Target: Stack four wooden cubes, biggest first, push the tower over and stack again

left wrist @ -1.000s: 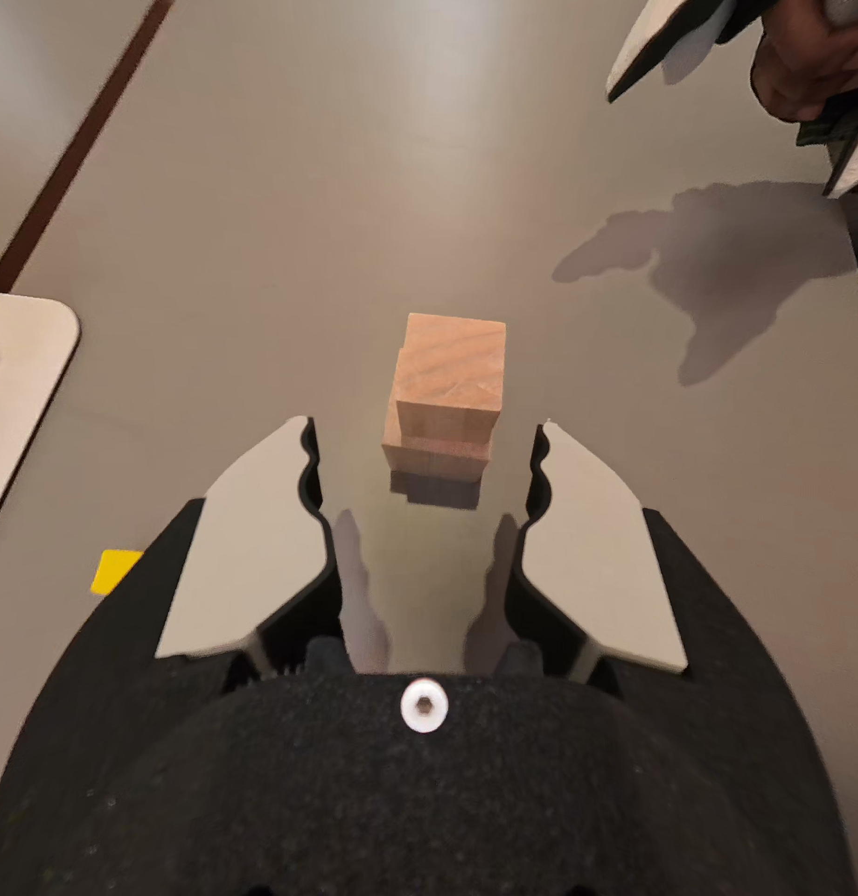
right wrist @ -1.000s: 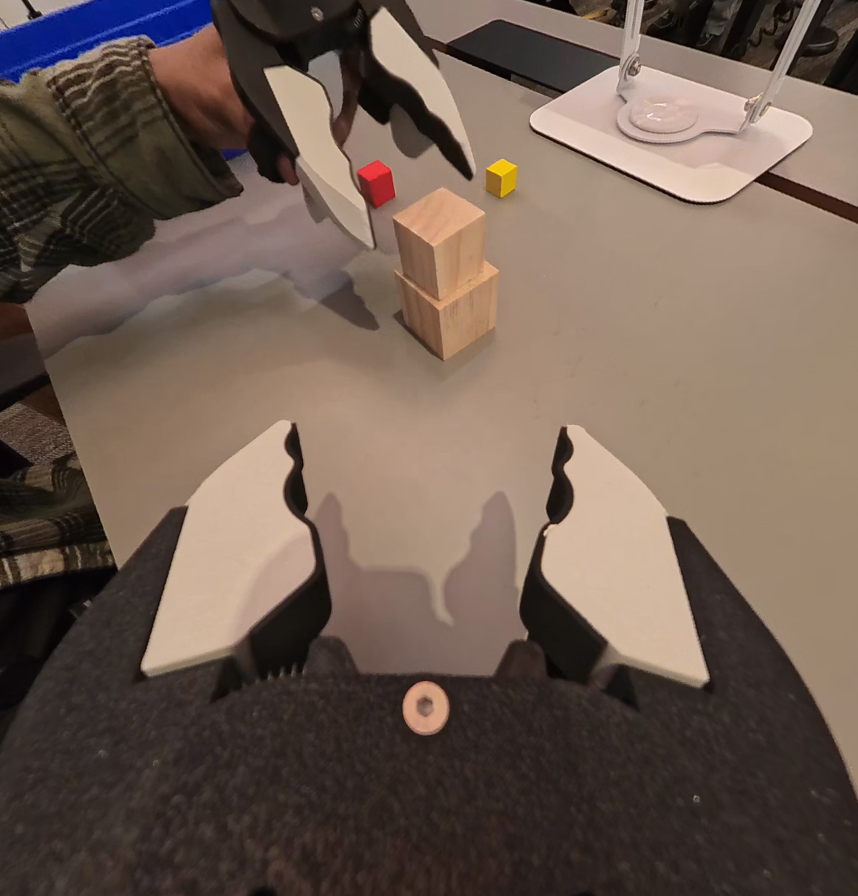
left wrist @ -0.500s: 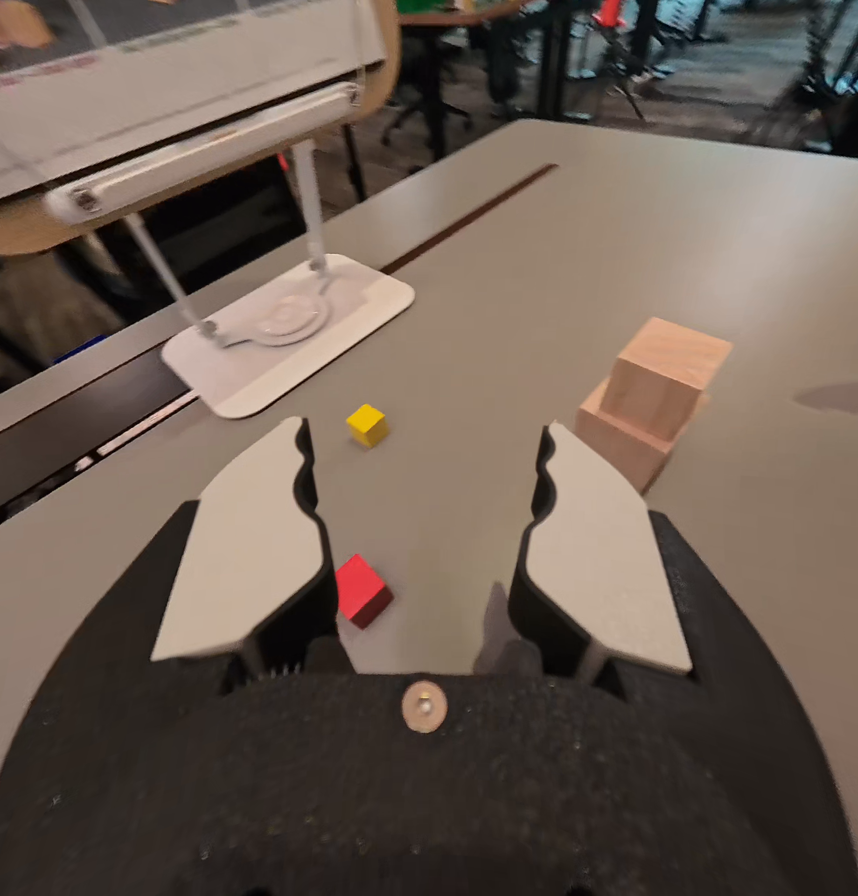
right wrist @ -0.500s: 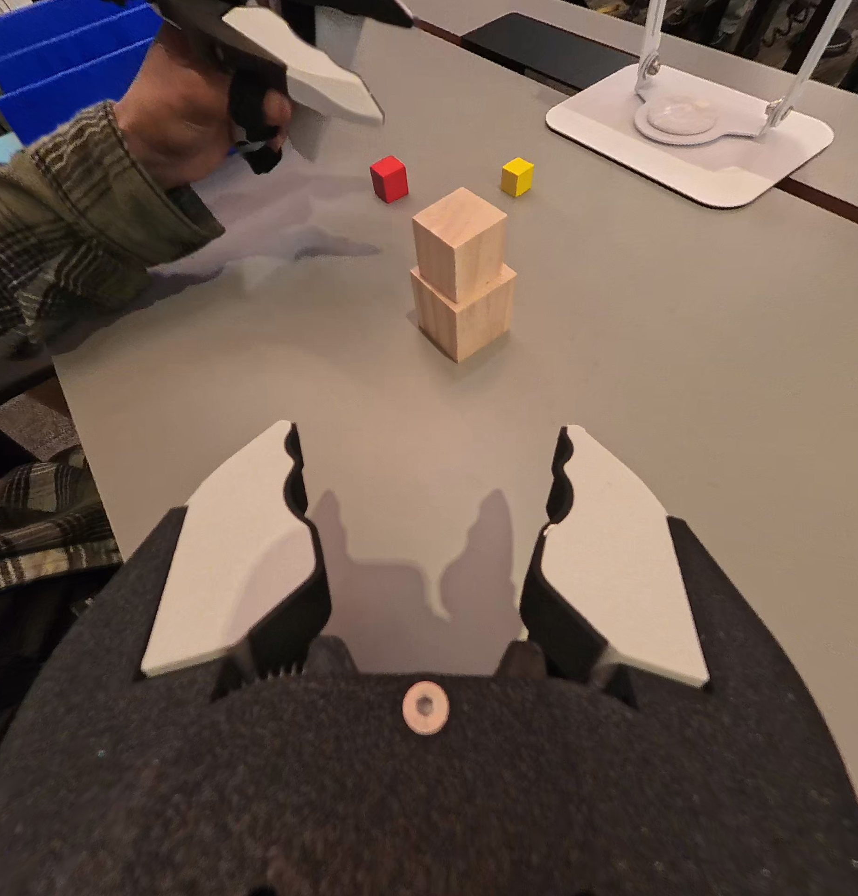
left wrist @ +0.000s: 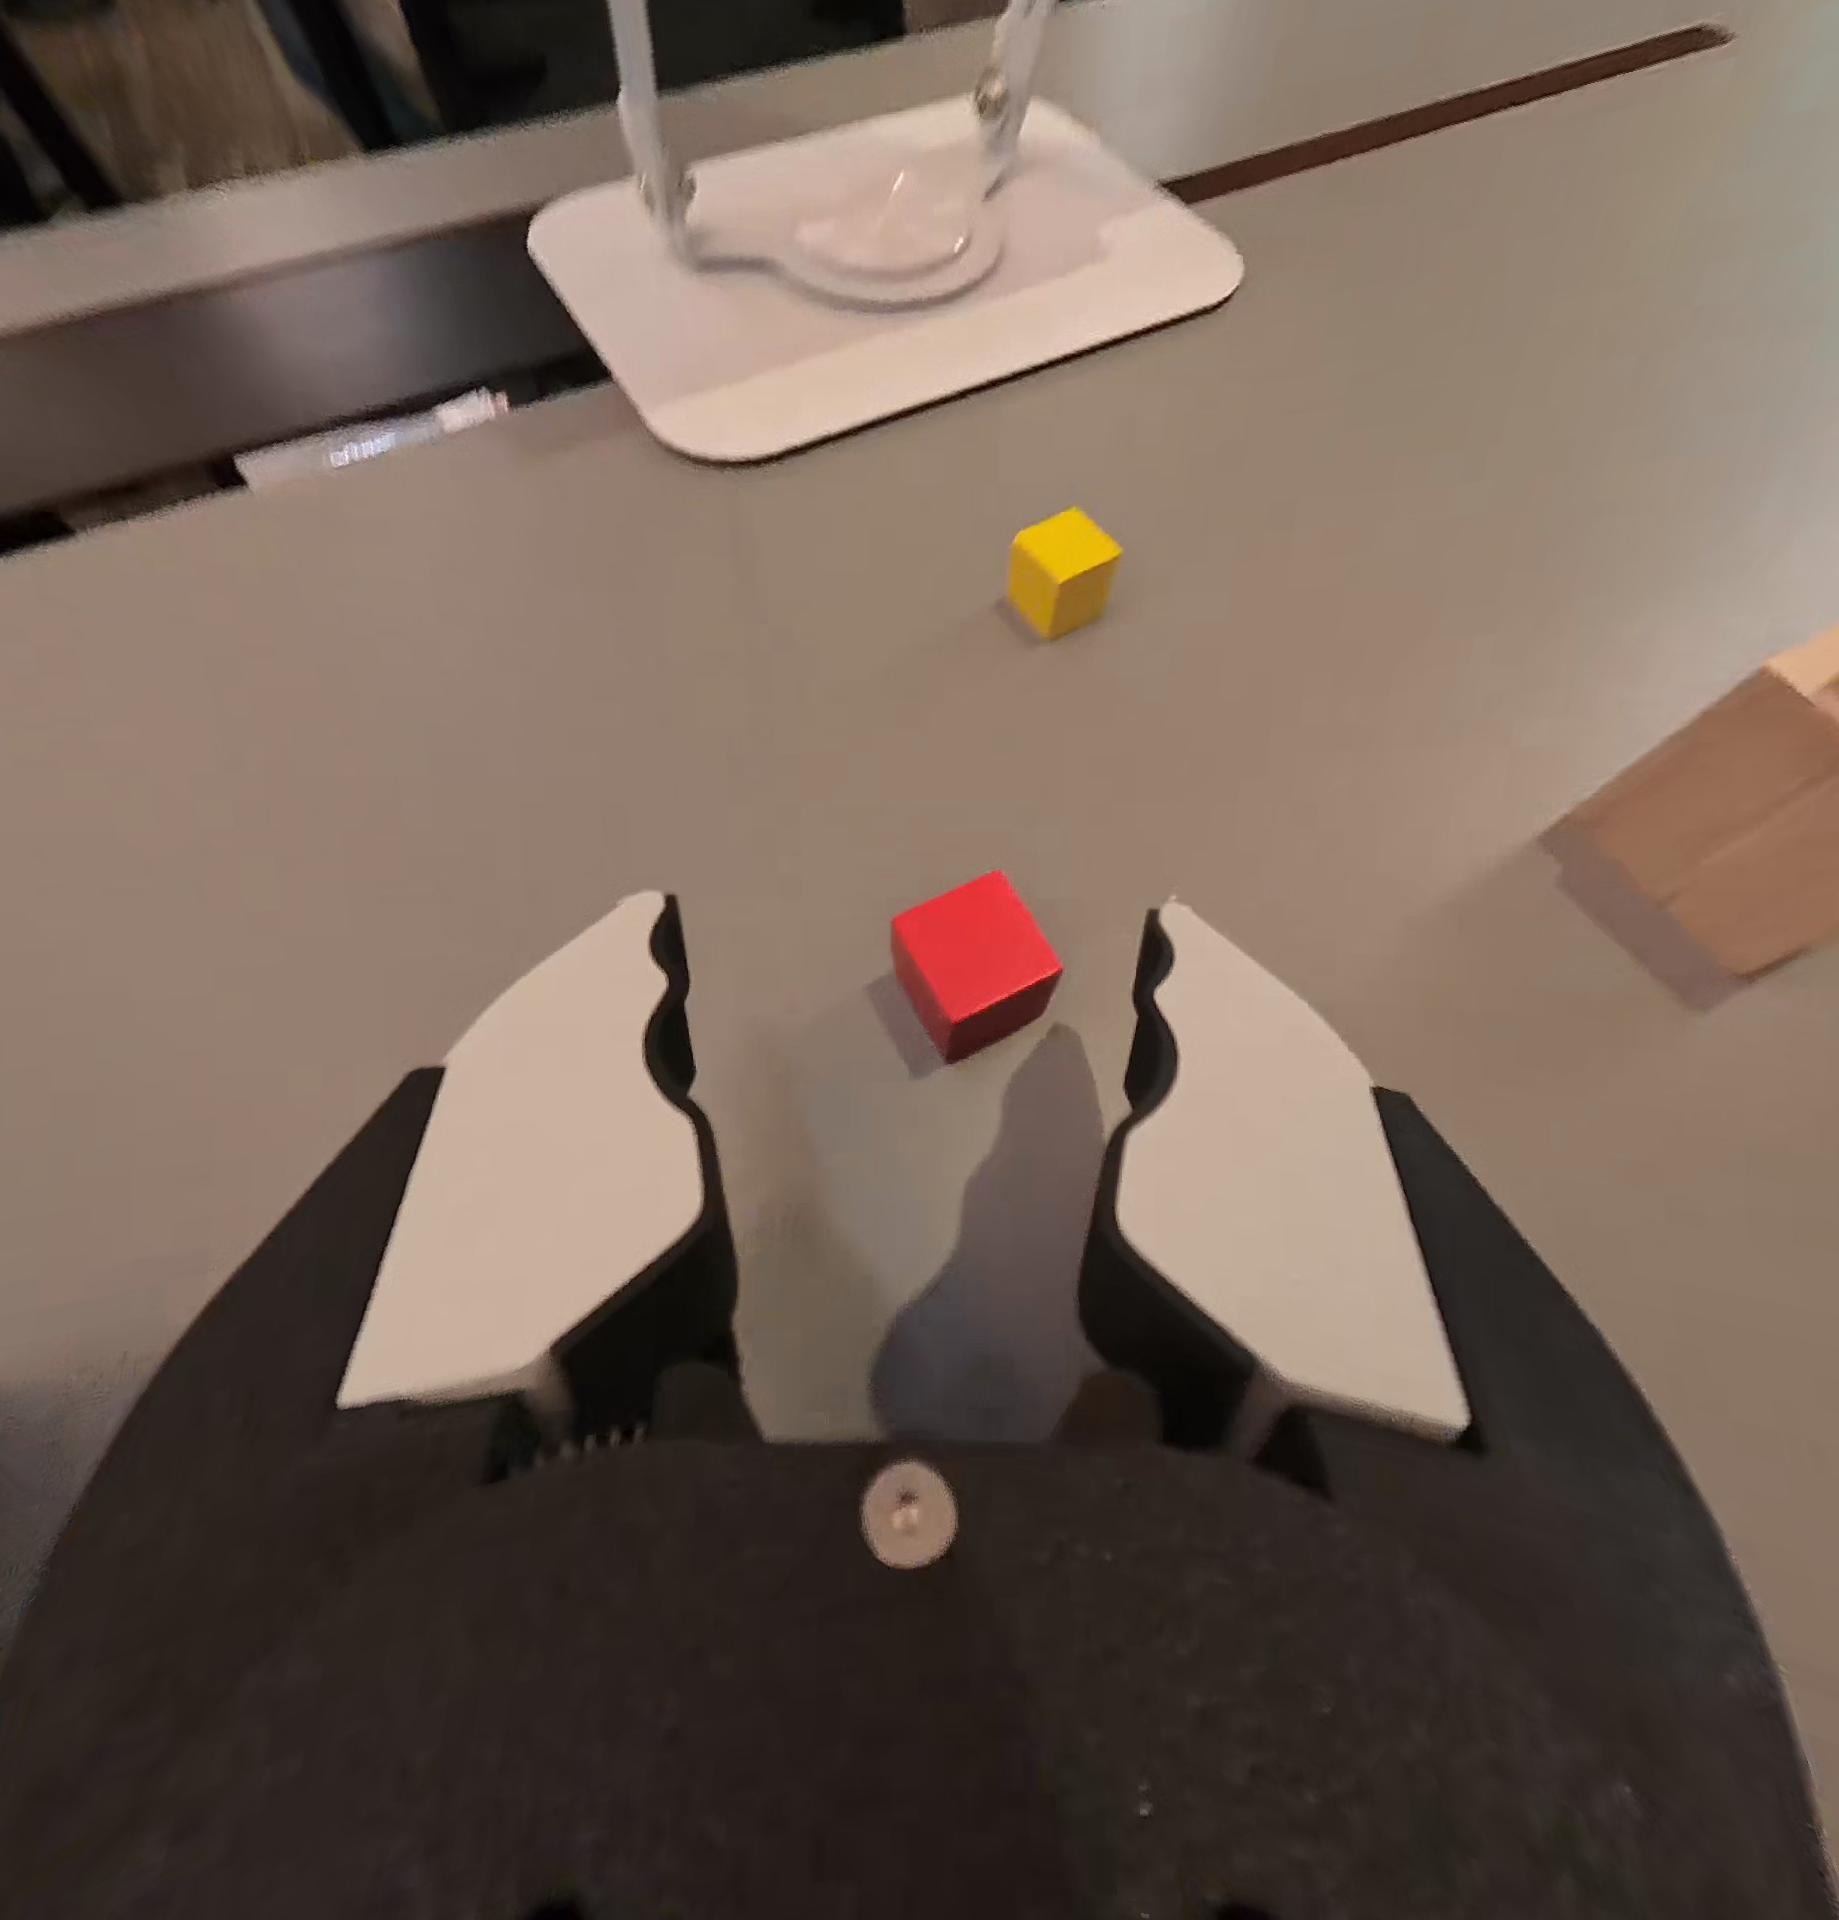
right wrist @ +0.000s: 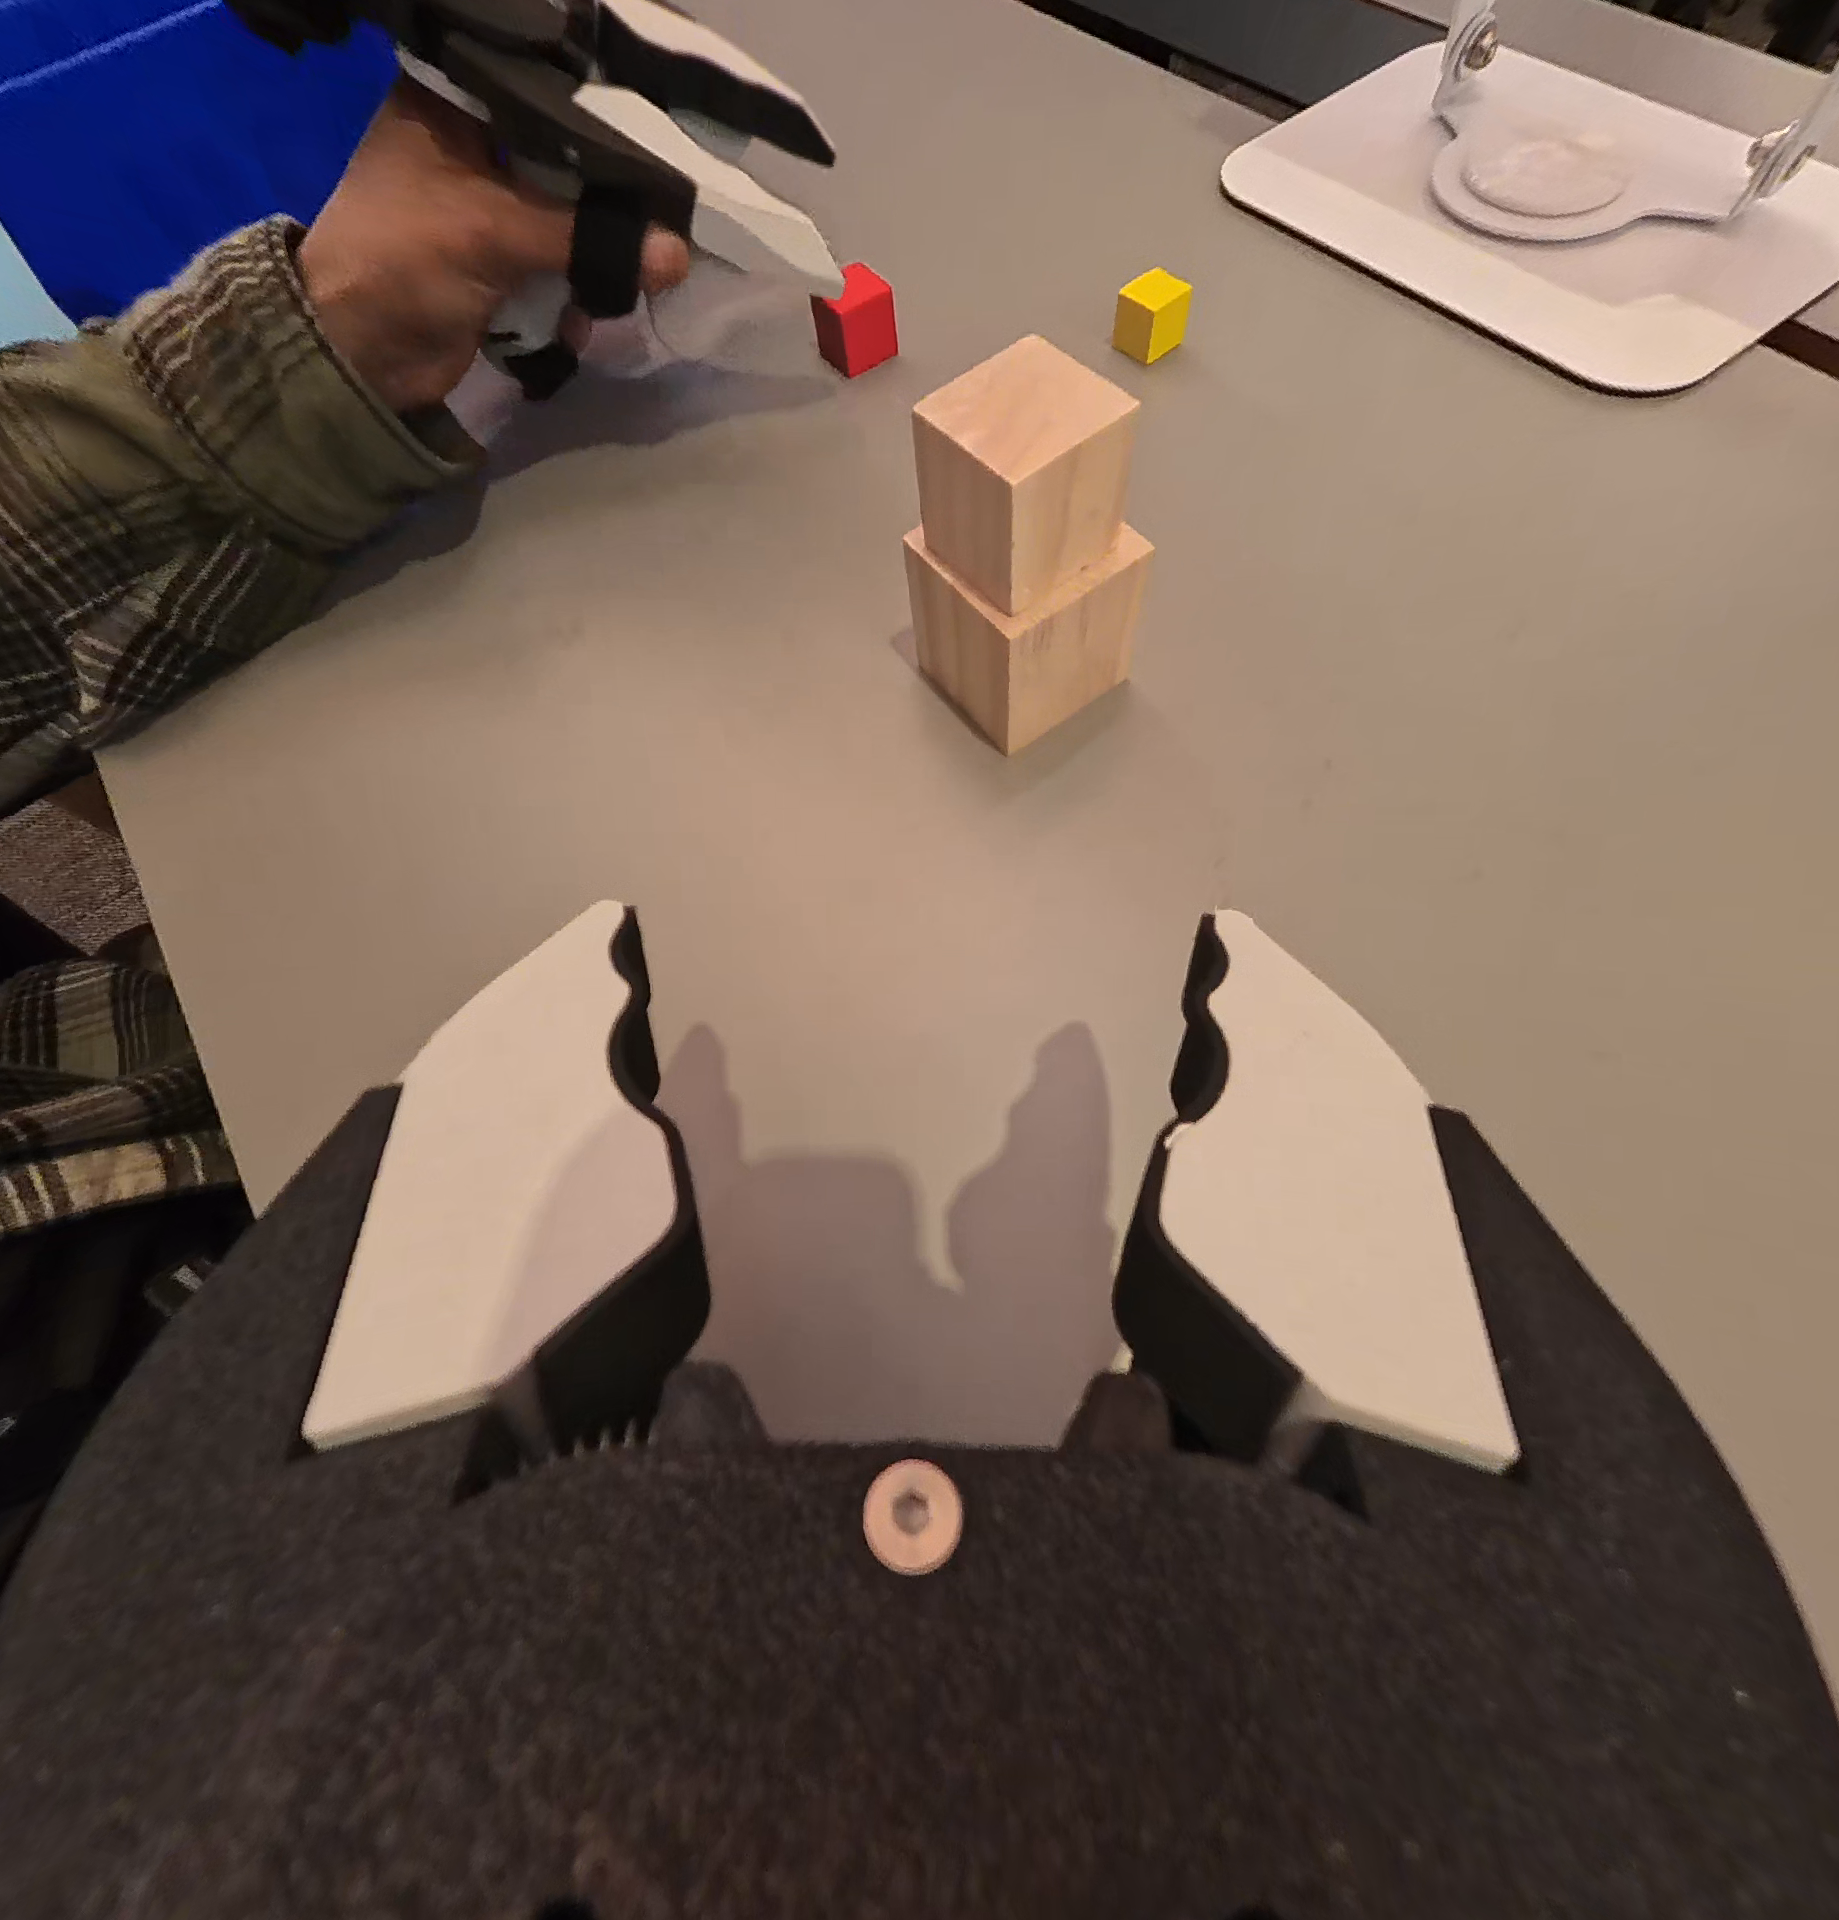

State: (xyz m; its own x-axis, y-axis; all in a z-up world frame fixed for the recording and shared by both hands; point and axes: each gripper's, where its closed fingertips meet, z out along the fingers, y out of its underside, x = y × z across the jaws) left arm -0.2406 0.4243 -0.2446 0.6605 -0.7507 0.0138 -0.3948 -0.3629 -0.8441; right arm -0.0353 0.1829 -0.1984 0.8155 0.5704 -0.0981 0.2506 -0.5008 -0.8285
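Observation:
Two plain wooden cubes stand stacked on the grey table, the smaller [right wrist: 1029,483] on the bigger [right wrist: 1024,649]; the stack shows cut off at the right edge of the left wrist view [left wrist: 1767,821]. A small red cube [left wrist: 972,961] [right wrist: 855,317] lies just ahead of my open left gripper [left wrist: 910,909], roughly between its fingertips. A smaller yellow cube [left wrist: 1063,569] [right wrist: 1154,314] lies farther off. In the right wrist view the left gripper [right wrist: 821,213] points at the red cube. My right gripper [right wrist: 915,914] is open and empty, well short of the stack.
A white stand base [left wrist: 884,281] [right wrist: 1549,208] with clear legs sits at the table's far side by a dark seam. A blue bin [right wrist: 156,125] is at the left. A person's plaid sleeve [right wrist: 146,436] rests over the table's left edge. About 35 cm separates my left fingertips from my right.
My left gripper has swung away from the wooden stack and come down toward the red cube, which now sits just ahead of its fingertips. The right gripper has barely moved.

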